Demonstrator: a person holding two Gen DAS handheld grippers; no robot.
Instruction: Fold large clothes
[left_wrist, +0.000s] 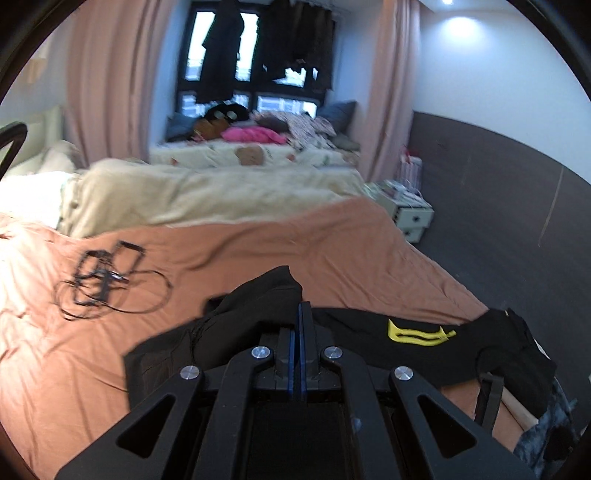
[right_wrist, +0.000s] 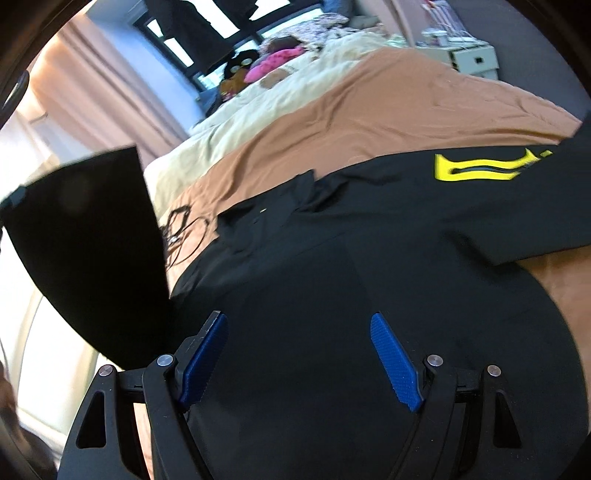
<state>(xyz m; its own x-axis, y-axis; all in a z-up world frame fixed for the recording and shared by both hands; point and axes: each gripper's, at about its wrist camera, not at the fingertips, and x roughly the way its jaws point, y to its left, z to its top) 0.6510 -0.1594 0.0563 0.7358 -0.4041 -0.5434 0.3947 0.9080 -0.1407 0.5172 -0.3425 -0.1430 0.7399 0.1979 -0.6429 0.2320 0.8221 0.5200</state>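
The black garment (right_wrist: 332, 266) with a yellow logo (right_wrist: 484, 166) lies spread near the foot edge of the bed (left_wrist: 332, 251), on its brown sheet. We see our left gripper (left_wrist: 300, 314) clamped on a raised fold of it; our right gripper (right_wrist: 299, 354) hangs above it, jaws apart. Black cables (left_wrist: 99, 280) lie farther up the bed.
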